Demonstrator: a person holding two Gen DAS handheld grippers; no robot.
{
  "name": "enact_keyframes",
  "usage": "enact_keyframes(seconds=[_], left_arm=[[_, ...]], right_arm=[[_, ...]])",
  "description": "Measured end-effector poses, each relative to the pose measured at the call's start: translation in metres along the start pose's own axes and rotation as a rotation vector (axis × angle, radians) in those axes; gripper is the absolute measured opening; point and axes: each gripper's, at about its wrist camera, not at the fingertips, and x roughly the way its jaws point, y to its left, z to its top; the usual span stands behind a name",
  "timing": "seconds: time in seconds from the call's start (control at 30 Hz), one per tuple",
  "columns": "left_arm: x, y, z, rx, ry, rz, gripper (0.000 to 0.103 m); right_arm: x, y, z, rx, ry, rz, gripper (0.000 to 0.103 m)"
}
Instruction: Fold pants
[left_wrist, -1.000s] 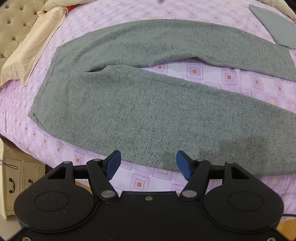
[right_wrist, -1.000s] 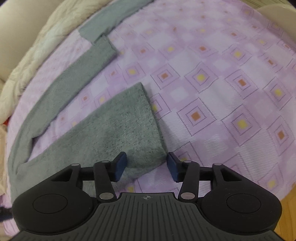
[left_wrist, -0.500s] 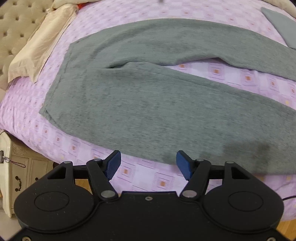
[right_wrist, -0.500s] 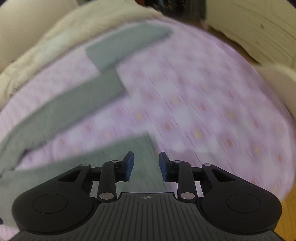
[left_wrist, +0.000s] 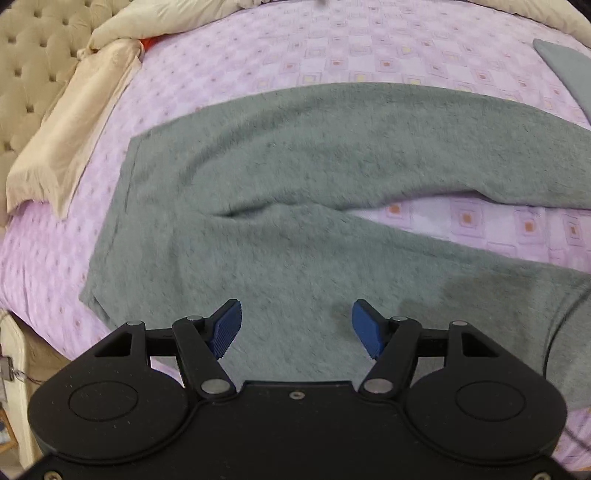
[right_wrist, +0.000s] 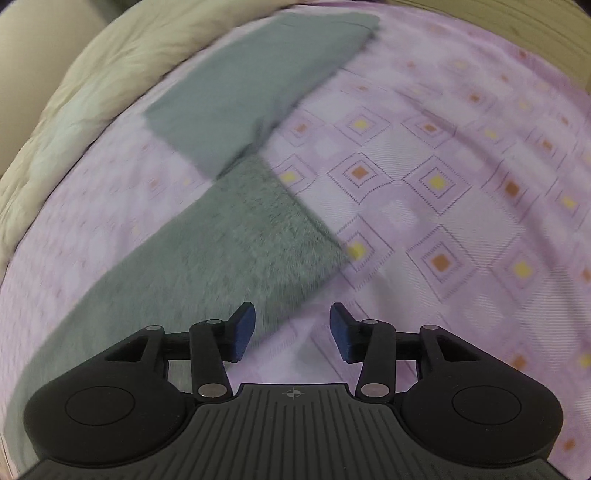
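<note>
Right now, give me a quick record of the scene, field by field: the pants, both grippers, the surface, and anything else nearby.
pants: gray, spread flat, legs apart in a V, not folded
leg cuff: near the right gripper, not gripped
left gripper: open, over the near leg close to the waist, holding nothing
right gripper: open, holding nothing
surface: bed with purple patterned sheet
other: second gray cloth beyond the cuff; beige bedding near the waistband

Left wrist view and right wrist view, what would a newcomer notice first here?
The grey pants dominate, spread flat across the purple patterned bedsheet, legs parted in a V. The left claw hangs open over the near pant leg by the waist. In the blurred right view, the open right claw hovers near a leg cuff, beside a smoother grey cloth.
</note>
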Motion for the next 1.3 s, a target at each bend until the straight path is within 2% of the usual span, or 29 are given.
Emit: enact_keyframes(seconds=[0.13,0.17,0.2,0.23,0.37,0.47,0.6,0.7,0.73,0.77,0.83,1.0,1.17,1.3], left_arm=[[0.014,0.013,0.008,-0.012,0.028,0.016,0.069],[0.018,0.015,0.009,-0.013,0.036,0.017,0.069],[0.022,0.017,0.011,-0.012,0.044,0.019,0.069],[0.025,0.018,0.012,-0.008,0.051,0.02,0.069],[0.032,0.021,0.022,0.004,0.051,0.021,0.069],[0.036,0.024,0.032,-0.002,0.038,0.018,0.069],[0.045,0.024,0.045,0.02,0.031,0.025,0.069],[0.049,0.027,0.054,0.019,0.016,0.027,0.069],[0.051,0.028,0.056,0.019,0.015,0.027,0.069],[0.053,0.03,0.059,0.019,0.014,0.027,0.069],[0.059,0.031,0.064,0.016,0.018,0.028,0.069],[0.071,0.031,0.08,0.014,0.035,0.026,0.069],[0.077,0.038,0.095,-0.014,0.029,0.025,0.069],[0.089,0.048,0.107,-0.043,0.046,0.025,0.069]], right_arm=[[0.014,0.005,0.005,0.102,0.001,-0.012,0.043],[0.015,0.009,0.005,0.103,-0.001,-0.031,0.038],[0.014,0.015,0.005,0.079,-0.004,-0.05,0.013],[0.011,0.022,0.005,0.029,-0.006,-0.063,0.009],[-0.008,0.036,0.004,-0.176,-0.075,-0.129,0.008],[0.005,0.018,0.001,-0.193,-0.019,-0.218,0.008],[0.001,0.018,-0.001,-0.204,-0.016,-0.194,0.013],[-0.022,0.029,0.003,-0.248,-0.092,-0.191,0.026],[-0.028,0.034,0.003,-0.279,-0.119,-0.165,0.027],[-0.033,0.04,0.004,-0.32,-0.128,-0.122,0.027],[-0.034,0.058,0.009,-0.436,-0.09,-0.032,0.03],[-0.01,0.122,0.007,-0.828,-0.021,0.047,0.03],[0.023,0.176,-0.004,-1.166,0.035,0.118,0.03],[0.051,0.204,-0.015,-1.403,0.15,0.175,0.032]])
